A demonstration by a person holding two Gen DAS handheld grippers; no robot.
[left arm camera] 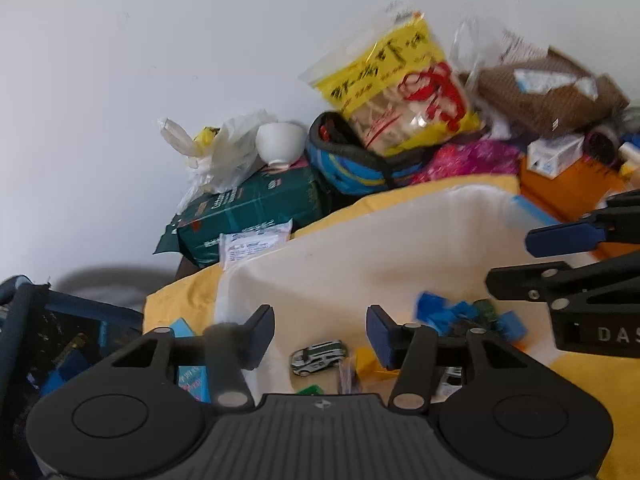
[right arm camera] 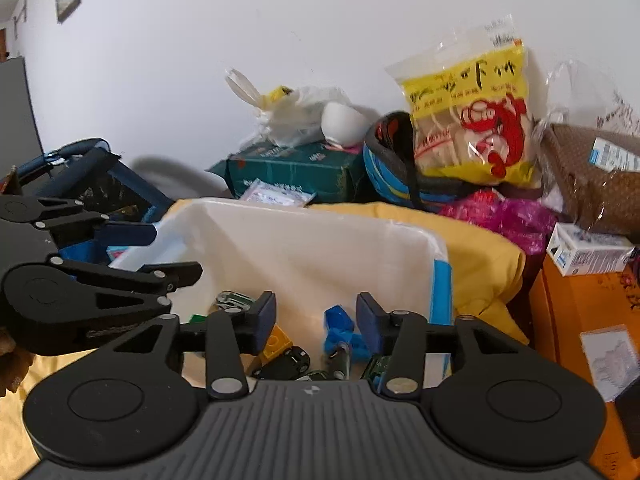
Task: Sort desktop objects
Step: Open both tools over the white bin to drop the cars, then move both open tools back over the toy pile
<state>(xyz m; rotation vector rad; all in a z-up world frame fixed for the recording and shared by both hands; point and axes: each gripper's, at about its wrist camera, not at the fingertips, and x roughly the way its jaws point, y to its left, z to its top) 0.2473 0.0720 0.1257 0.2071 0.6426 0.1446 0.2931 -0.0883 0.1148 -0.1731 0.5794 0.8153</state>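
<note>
The left hand-held gripper (left arm camera: 320, 334) stands wide open and holds nothing, hovering over the white bin (left arm camera: 360, 248); the right hand-held gripper (right arm camera: 316, 322) is equally wide open and empty above the same bin; inside lie a white-and-green toy car (left arm camera: 318, 357), blue bricks (left arm camera: 440, 312) and one yellow brick (right arm camera: 276, 342), their count unclear; a yellow cloth (right arm camera: 480, 256) lies under the bin; behind, against a white wall (right arm camera: 240, 20), stand one yellow snack bag (right arm camera: 472, 120), one white bowl (left arm camera: 280, 140) and one green package (left arm camera: 256, 204).
</note>
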